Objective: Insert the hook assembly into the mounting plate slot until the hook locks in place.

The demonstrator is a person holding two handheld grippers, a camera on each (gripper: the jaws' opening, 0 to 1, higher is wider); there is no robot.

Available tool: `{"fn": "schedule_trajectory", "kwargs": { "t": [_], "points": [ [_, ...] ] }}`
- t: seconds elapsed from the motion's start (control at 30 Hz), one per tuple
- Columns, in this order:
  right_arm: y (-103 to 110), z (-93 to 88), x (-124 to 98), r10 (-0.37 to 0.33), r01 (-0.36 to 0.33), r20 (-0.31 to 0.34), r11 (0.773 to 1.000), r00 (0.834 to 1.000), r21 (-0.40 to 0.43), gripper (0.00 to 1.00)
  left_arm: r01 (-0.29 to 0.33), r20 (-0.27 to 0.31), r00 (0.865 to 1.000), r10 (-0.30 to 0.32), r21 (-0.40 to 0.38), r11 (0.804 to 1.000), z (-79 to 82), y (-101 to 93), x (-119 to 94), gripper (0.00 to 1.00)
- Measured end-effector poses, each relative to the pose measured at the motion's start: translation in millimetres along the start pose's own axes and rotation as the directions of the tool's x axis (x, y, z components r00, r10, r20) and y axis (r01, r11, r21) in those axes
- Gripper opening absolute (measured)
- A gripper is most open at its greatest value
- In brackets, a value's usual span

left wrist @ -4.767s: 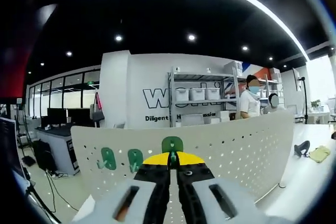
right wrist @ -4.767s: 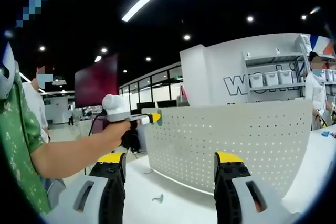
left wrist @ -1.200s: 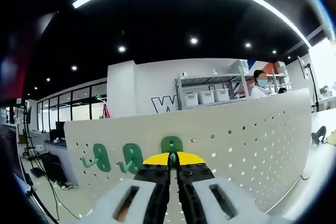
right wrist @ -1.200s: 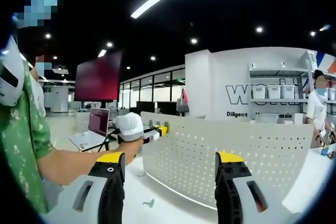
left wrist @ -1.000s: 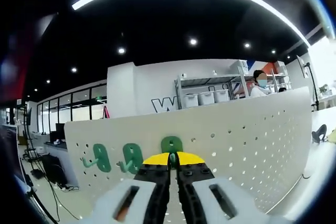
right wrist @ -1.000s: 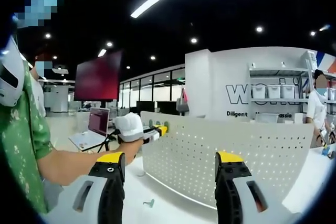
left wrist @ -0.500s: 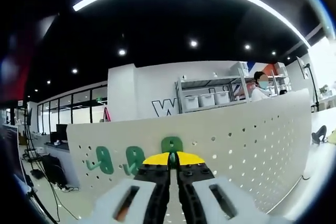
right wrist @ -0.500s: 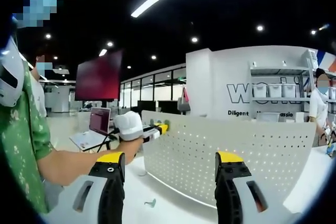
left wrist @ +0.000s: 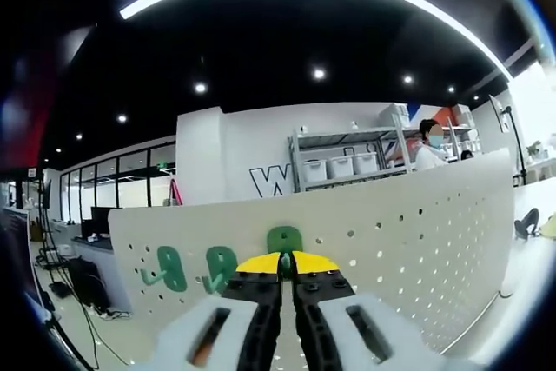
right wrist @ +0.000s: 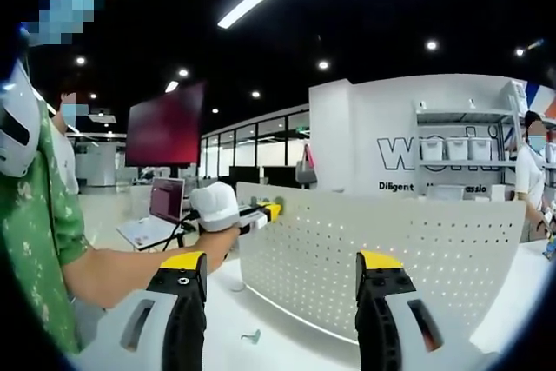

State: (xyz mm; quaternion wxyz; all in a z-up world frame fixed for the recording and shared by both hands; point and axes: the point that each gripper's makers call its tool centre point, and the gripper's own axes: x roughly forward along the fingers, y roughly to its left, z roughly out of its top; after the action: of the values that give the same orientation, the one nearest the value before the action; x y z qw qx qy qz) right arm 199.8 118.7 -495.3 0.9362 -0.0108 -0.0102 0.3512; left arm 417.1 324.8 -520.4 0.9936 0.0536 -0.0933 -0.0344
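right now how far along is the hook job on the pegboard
Done: two green hooks already hang on the white pegboard. In hand: the left hand-held gripper is shut on a third green hook, held against the board near its top edge. The right hand-held gripper is open and holds nothing. Left: whether this hook has locked cannot be told. One more small green piece lies on the table.

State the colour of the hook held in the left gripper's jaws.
Green; the plastic hook at the white pegboard shows best in the left gripper view.

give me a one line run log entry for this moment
left gripper: shut on green hook at pegboard | right gripper: open, idle | two hooks mounted
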Motion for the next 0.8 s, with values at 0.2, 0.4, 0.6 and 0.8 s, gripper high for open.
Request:
{"fn": "schedule_trajectory", "kwargs": {
  "t": [0.2, 0.4, 0.6, 0.8],
  "points": [
    [-0.3, -1.3, -0.2, -0.002, 0.002, -0.003, 1.0, 1.0, 0.002, 0.71, 0.001, -0.001, 1.0, -0.001, 0.002, 1.0, -1.4, -1.3, -0.8, 0.03],
    [0.0, -0.2, 0.7, -0.002, 0.002, 0.0, 1.0, 1.0, 0.0, 0.71, -0.001, 0.003, 1.0, 0.001, 0.004, 1.0, -1.6, -1.2, 0.4, 0.03],
    [0.6, 0.8, 1.9, 0.002, -0.002, 0.002, 1.0, 1.0, -0.002, 0.71, -0.001, -0.01, 1.0, 0.001, -0.004, 1.0, -6.7, -0.6, 0.6, 0.03],
    [-1.4, -0.7, 1.3, -0.003, 0.003, -0.002, 1.0, 1.0, -0.001, 0.71, 0.003, -0.007, 1.0, -0.003, 0.006, 1.0, -6.1, -2.5, 2.0, 0.03]
  ]
}}
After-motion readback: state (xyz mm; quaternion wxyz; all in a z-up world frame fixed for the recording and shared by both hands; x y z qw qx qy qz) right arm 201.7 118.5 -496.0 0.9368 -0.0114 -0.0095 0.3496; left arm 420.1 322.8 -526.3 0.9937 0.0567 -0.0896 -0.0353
